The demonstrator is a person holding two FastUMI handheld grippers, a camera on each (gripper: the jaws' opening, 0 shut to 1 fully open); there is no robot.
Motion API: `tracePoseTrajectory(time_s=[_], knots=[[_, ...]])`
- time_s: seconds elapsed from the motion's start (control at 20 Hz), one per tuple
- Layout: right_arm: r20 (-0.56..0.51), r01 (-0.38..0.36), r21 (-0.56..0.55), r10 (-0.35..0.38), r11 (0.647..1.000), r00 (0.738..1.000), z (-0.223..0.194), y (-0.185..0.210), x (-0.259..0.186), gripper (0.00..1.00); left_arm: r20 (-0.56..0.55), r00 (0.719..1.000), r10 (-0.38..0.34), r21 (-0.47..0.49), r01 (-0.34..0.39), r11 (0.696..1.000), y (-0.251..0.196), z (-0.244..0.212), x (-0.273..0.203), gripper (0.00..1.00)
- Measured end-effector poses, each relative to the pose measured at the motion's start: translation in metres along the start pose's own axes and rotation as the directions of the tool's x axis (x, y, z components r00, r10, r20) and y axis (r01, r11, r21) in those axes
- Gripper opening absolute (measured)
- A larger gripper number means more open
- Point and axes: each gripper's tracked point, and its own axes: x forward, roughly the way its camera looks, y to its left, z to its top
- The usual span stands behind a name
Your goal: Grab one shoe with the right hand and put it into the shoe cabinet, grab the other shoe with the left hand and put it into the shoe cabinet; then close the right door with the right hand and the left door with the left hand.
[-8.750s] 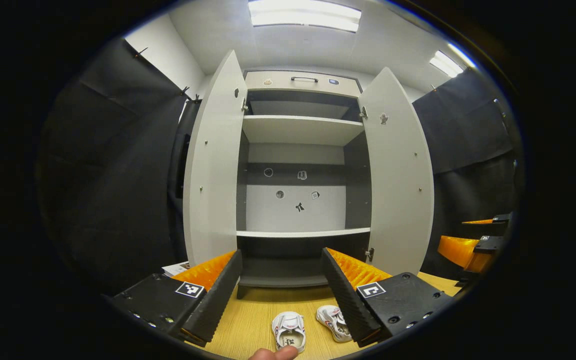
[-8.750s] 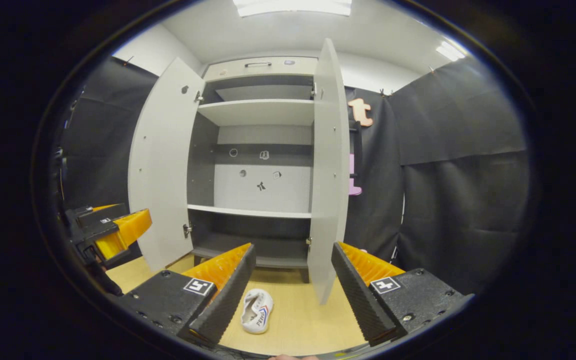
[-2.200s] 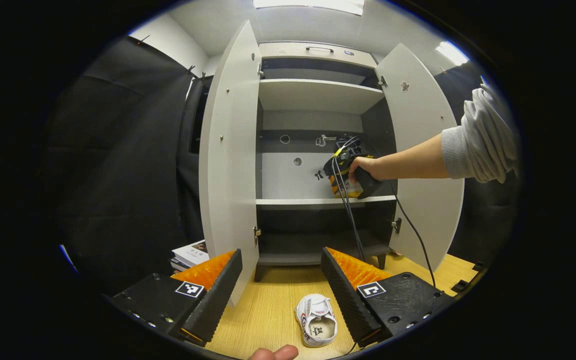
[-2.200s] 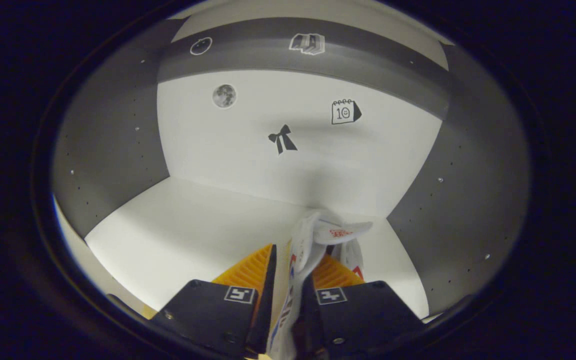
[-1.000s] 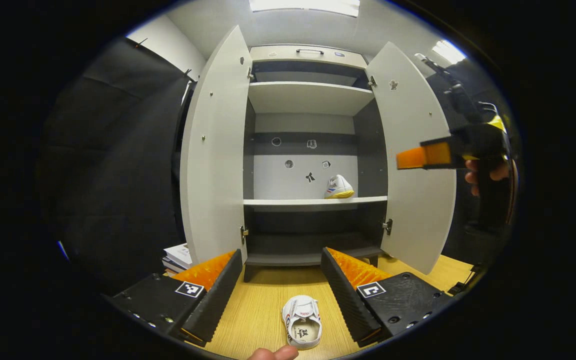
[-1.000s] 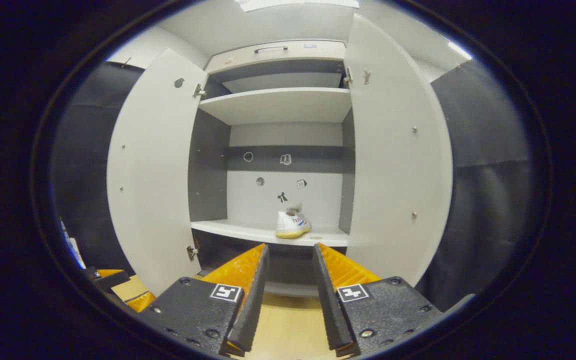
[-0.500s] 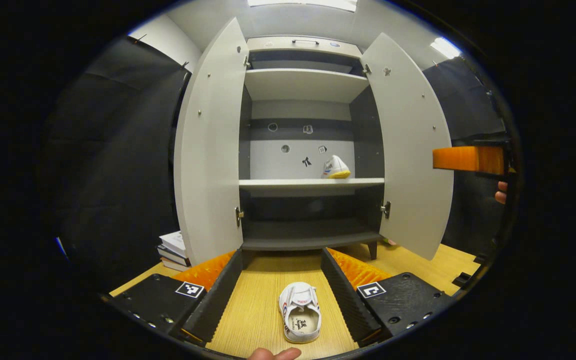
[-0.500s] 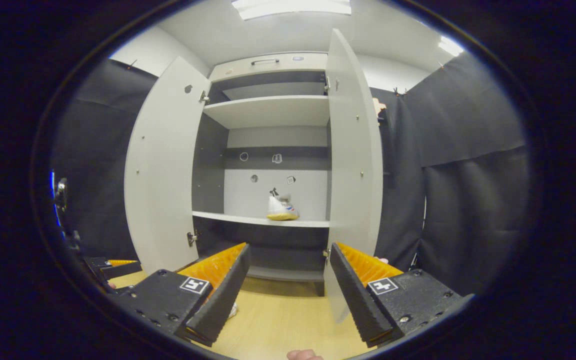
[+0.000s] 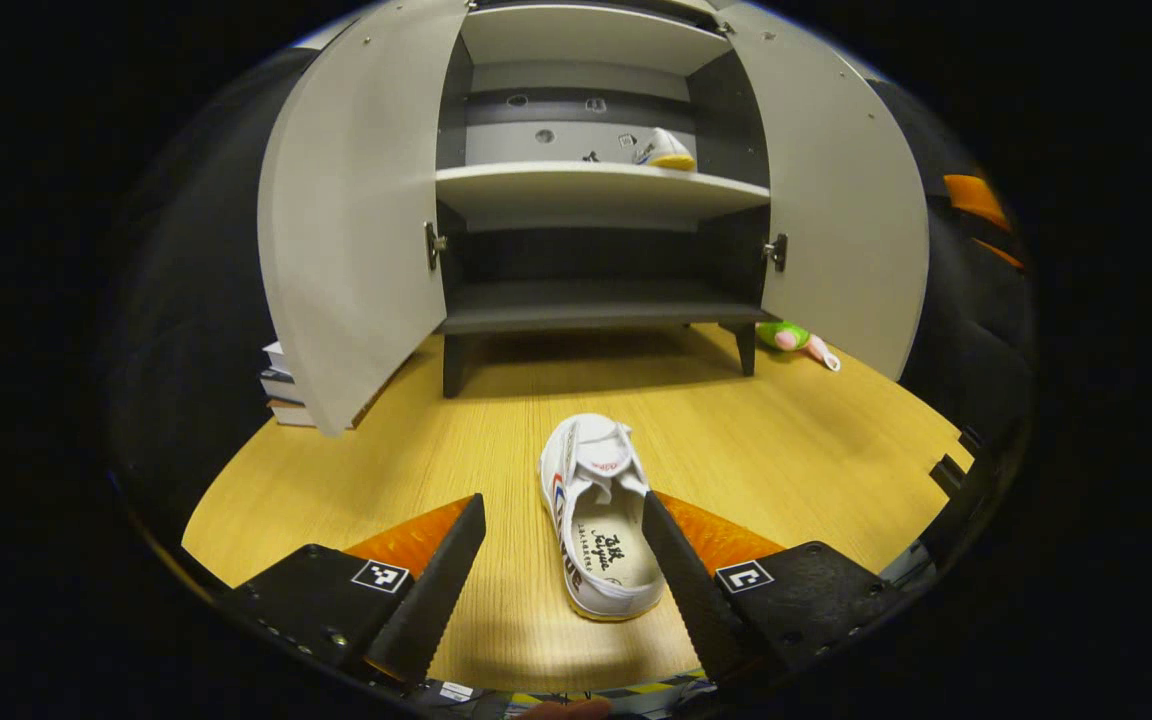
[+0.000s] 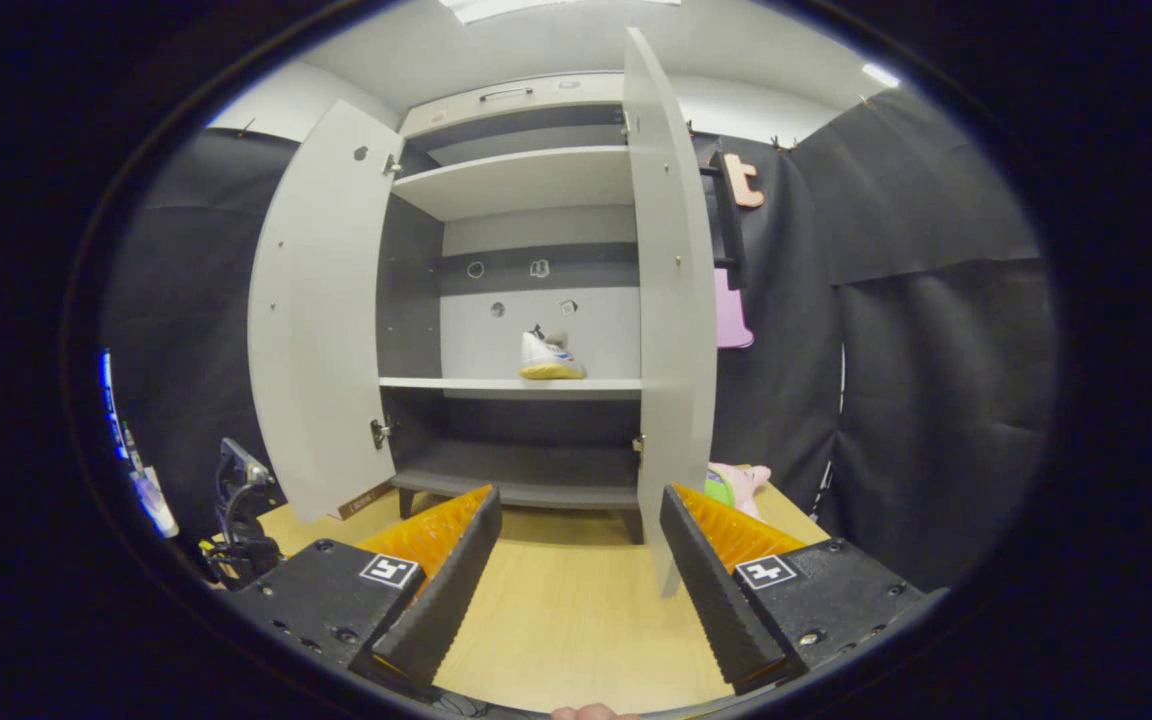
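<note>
A: Left tool (image 9: pixel 563 585) is hovering spread over the floor (image 9: pixel 796 450), its fingers flanking the heel of the white shoe (image 9: pixel 596 515) without touching it. That shoe is lying toe toward the shoe cabinet (image 9: pixel 591 300).

B: And the other shoe (image 9: pixel 665 150)?

A: It is sitting on the middle shelf (image 9: pixel 576 180), toward its right end.

B: Right gripper view?

A: Right tool (image 10: pixel 581 560) is hanging spread and empty before the open right door (image 10: pixel 671 300); the left door (image 10: pixel 311 320) is standing open too.

floor (image 9: pixel 786 440): shoe (image 9: pixel 598 520) (upright) | shelf (image 10: pixel 506 385): second shoe (image 10: pixel 548 358)
</note>
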Motion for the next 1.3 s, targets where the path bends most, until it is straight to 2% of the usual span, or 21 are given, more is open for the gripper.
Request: tracePoseTrajectory(time_s=[0.15,0.4,0.6,0.7,0.75,0.8,0.85,1.0,1.05,1.15,1.25,1.3], knots=[[-0.014,0.018,-0.022,-0.018,1.0,1.0,-0.006,-0.007,0.0,1.0,-0.065,0.998,0.017,-0.009,-0.018,1.0,0.008,-0.015,0.023,0.95],[-0.054,0.022,-0.034,-0.024,0.999,0.998,-0.007,-0.005,-0.004,1.0,-0.109,0.994,0.015,0.002,-0.015,1.0,0.011,-0.024,0.053,0.95],[-0.069,0.023,-0.046,-0.026,0.999,0.997,-0.011,-0.003,0.003,1.0,-0.116,0.993,0.003,-0.005,-0.004,1.0,0.011,-0.015,0.081,0.95],[-0.074,0.024,-0.051,-0.028,0.998,0.997,-0.013,-0.002,0.007,1.0,-0.109,0.993,-0.038,-0.006,0.038,0.999,0.003,-0.012,0.089,0.94],[-0.078,0.023,-0.054,-0.027,0.998,0.997,-0.014,-0.002,0.01,1.0,-0.106,0.994,-0.037,0.002,0.037,0.999,0.001,-0.012,0.092,0.92],[-0.08,0.022,-0.055,-0.027,0.998,0.996,-0.015,-0.001,0.011,1.0,-0.105,0.994,-0.035,0.001,0.035,0.999,0.001,-0.011,0.097,0.89],[-0.085,0.021,-0.057,-0.026,0.998,0.996,-0.017,-0.001,0.013,1.0,-0.102,0.994,-0.04,-0.009,0.04,0.999,-0.001,-0.011,0.099,0.81],[-0.099,0.017,-0.066,-0.024,0.998,0.995,-0.022,0.001,0.018,1.0,-0.081,0.996,-0.038,-0.024,0.036,0.999,-0.005,-0.008,0.108,0.72],[-0.102,0.017,-0.07,-0.024,0.997,0.994,-0.024,0.002,0.02,1.0,-0.076,0.997,-0.033,-0.018,0.032,0.999,-0.005,-0.007,0.11,0.62],[-0.11,0.019,-0.074,-0.027,0.997,0.994,-0.026,0.002,0.022,1.0,-0.067,0.998,-0.005,-0.012,0.005,1.0,0.003,-0.007,0.113,0.58],[-0.116,0.017,-0.072,-0.025,0.997,0.993,-0.028,0.002,0.024,1.0,-0.053,0.998,0.015,-0.024,-0.016,1.0,0.009,-0.006,0.116,0.39],[-0.118,0.017,-0.073,-0.026,0.997,0.993,-0.028,0.002,0.025,1.0,-0.053,0.998,0.03,-0.025,-0.031,0.999,0.013,-0.006,0.117,0.34]])
